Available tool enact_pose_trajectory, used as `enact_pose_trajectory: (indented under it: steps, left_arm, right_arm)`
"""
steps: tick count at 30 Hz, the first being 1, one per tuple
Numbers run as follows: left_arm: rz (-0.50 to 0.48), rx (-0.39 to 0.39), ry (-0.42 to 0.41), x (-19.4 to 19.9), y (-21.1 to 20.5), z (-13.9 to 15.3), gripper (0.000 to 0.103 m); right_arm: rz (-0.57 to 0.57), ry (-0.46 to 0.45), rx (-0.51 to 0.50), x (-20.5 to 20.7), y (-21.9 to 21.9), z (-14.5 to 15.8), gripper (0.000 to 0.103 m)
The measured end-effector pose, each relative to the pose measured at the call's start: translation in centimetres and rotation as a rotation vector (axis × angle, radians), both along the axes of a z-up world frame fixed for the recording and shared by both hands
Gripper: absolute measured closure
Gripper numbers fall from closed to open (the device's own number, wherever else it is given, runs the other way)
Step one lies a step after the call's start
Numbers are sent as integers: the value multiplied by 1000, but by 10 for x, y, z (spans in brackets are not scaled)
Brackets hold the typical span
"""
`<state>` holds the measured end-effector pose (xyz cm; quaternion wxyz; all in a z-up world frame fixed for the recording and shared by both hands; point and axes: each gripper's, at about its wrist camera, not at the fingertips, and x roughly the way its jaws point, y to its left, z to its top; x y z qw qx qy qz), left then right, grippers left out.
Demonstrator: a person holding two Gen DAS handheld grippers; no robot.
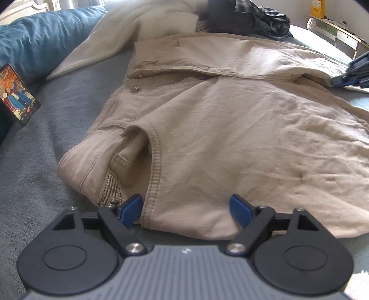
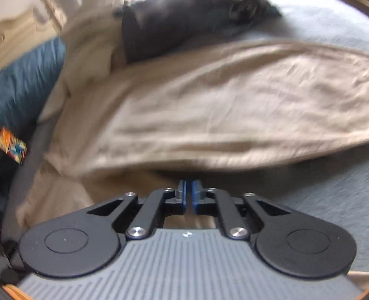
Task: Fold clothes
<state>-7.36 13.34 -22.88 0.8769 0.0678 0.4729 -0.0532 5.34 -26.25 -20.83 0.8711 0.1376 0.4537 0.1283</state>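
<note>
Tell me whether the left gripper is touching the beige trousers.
Touching. The left wrist view shows the left gripper open, its blue fingers straddling the near edge of the beige trousers, with the fabric lying against the left finger.

Right wrist view motion-blurred; trousers (image 2: 230, 110) cut off at right edge (phone (image 2: 13, 145) smeared).

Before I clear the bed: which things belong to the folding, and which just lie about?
Job: beige trousers; left gripper, open at their waistband; right gripper, shut.
Lying about: phone; blue pillow; dark clothes pile; white garment.
</note>
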Motion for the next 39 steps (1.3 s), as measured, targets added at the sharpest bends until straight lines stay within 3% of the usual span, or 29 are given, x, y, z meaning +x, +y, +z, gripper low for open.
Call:
enact_pose_trajectory:
  steps: [7,14,19,22,28,34,39]
  left_arm:
    - [63,-39,-3,-3,7,19,19]
    - [180,-119,-96,2,30,44,19]
    - [359,-200,-21,47,72,15,19]
    - [470,-321,6,55,98,9,21]
    - [526,-347,63,46,99,30,19]
    - [609,-495,110,12,98,19,19]
    - [629,-551,142,-6,84,3,19]
  right_arm:
    - [-26,-26,3,-56,-54,41,96]
    - [-186,36,88,-110,-99,29,95]
    - [-286,81,169,-142,-120,20,95]
    - [-319,93,192,-156,-127,20,95]
    - [-374,89,187,-180,-145,29,94]
    - [-567,179,327,-237,-194,5,78]
    - [-759,231,518,-303,-229,-18,68]
